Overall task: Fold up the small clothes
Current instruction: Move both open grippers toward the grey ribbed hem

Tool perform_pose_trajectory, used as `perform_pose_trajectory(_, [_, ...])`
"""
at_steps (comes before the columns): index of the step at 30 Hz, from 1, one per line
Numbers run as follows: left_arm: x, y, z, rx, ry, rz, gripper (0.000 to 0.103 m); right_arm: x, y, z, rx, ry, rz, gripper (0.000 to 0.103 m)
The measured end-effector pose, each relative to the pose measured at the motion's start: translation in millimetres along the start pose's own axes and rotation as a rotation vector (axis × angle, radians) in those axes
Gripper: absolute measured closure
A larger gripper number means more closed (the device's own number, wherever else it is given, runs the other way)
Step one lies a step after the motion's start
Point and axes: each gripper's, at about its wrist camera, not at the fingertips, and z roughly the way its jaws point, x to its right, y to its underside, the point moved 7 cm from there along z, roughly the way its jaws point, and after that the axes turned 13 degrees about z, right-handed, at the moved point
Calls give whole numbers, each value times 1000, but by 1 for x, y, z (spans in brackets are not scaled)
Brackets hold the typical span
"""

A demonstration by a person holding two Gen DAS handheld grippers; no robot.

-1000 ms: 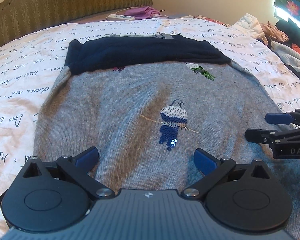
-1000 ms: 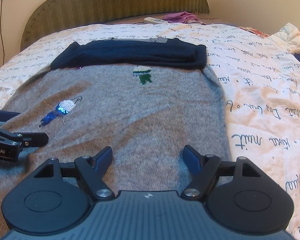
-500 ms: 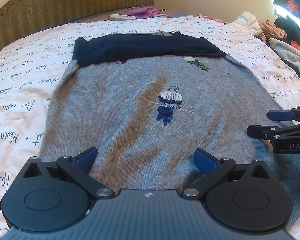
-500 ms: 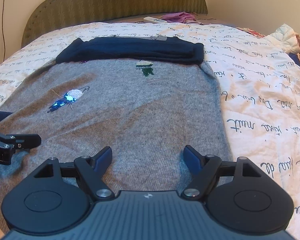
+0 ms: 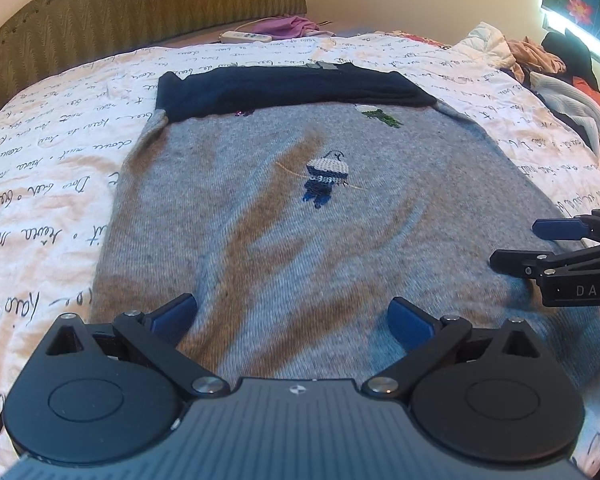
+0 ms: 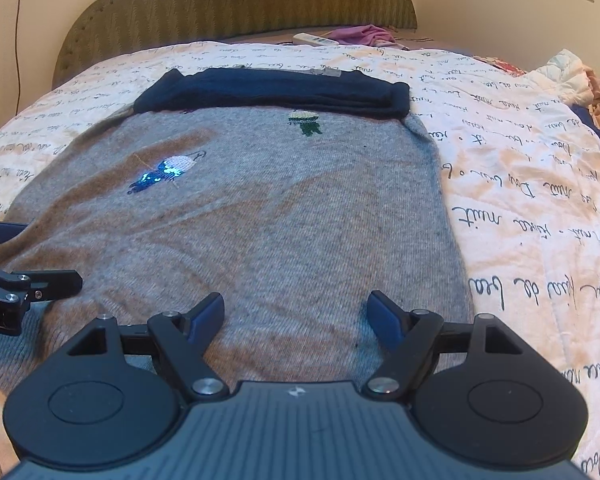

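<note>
Grippers (image 5: 292,316) seemingly just above sweater (image 5: 300,220)

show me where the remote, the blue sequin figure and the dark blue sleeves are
remote (image 5: 246,36), left wrist view, middle of its white body.
blue sequin figure (image 5: 323,180), left wrist view, where hat meets body.
dark blue sleeves (image 6: 276,92), right wrist view, centre of the folded band.

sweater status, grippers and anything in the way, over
Left gripper open, right gripper open, both low over the near hem. Sweater flat on the bed, navy sleeves folded across top. Nothing blocking.
</note>
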Motion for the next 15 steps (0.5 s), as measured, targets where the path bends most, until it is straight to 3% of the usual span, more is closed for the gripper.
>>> perform_pose_trajectory(15, [6,30,-34,29,-14,-10,0,-2,31,-33,12,-6,-17,22])
